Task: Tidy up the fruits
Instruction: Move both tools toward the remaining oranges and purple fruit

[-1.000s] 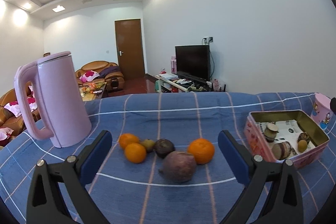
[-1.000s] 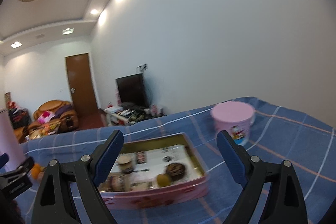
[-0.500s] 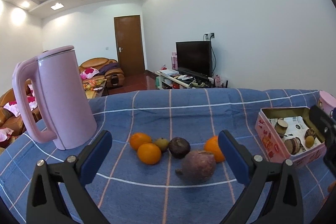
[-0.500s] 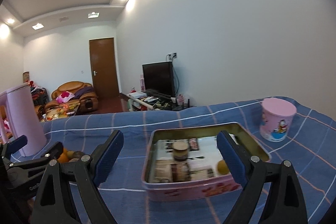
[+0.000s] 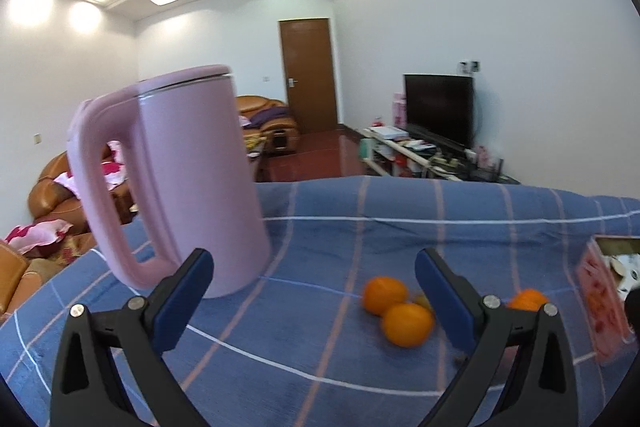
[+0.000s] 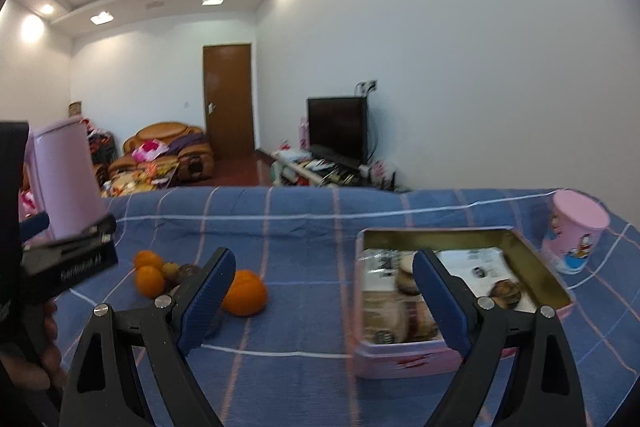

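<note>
Blue checked cloth [image 5: 360,211] covers the table in a living room where we see a television [image 6: 338,129], a brown door [image 5: 308,75] and leather sofas [image 6: 168,143] beyond. Our left gripper [image 5: 314,293] hangs with its fingers spread wide and nothing between them, facing a pink kettle [image 5: 192,183] that stands upright on the cloth. Two oranges [image 5: 396,311] lie touching just inside its right finger, which hides part of a small greenish fruit [image 5: 420,299] and most of a third orange [image 5: 528,299]. At the right edge of the left wrist view a pink tin [image 5: 604,291] is cut off and blurred. Our right gripper [image 6: 324,291] is likewise released and empty. From its camera the fruit cluster lies on the cloth left of the open tin [image 6: 532,259]: two oranges, a yellowish fruit [image 6: 170,270], a dark fruit [image 6: 189,271] partly behind the left finger, and a larger orange [image 6: 245,291] nearest us. The tin's contents are blurred; we make out round brownish pieces and printed paper, no more. A pink cartoon cup [image 6: 576,239] stands just beyond the tin. The left gripper's body [image 6: 68,259] intrudes at far left.
</note>
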A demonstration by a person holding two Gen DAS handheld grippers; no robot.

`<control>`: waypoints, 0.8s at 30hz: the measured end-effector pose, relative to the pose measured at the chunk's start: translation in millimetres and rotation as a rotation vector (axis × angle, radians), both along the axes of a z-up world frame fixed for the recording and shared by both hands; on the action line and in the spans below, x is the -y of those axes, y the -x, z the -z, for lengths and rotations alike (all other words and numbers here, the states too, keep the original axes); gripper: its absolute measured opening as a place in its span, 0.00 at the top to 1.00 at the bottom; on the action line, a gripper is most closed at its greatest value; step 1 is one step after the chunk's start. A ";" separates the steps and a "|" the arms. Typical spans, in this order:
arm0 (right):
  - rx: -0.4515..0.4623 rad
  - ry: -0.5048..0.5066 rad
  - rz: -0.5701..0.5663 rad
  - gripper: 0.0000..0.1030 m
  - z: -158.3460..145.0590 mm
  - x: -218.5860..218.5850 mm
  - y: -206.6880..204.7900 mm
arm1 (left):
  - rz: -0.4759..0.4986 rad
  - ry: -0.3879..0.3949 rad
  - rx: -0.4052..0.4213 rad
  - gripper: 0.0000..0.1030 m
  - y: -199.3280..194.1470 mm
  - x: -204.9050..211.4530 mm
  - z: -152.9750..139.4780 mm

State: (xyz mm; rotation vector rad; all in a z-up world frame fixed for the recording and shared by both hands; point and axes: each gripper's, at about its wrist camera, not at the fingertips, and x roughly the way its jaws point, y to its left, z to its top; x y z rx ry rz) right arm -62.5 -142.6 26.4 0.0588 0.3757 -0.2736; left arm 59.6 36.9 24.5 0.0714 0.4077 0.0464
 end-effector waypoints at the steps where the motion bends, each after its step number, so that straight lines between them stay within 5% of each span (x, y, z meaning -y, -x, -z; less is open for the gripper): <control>1: -0.022 -0.006 -0.017 0.11 1.9 -3.5 -5.1 | -0.011 -0.005 0.002 0.00 -1.8 -2.2 -0.2; 13: -0.310 -0.178 -0.207 0.13 39.6 -42.6 -72.0 | -0.089 -0.077 -0.014 0.00 -19.6 -14.0 4.4; 24: -0.446 -0.273 -0.205 0.38 65.4 -51.0 -115.9 | -0.104 -0.049 -0.110 0.00 -36.4 -27.9 13.5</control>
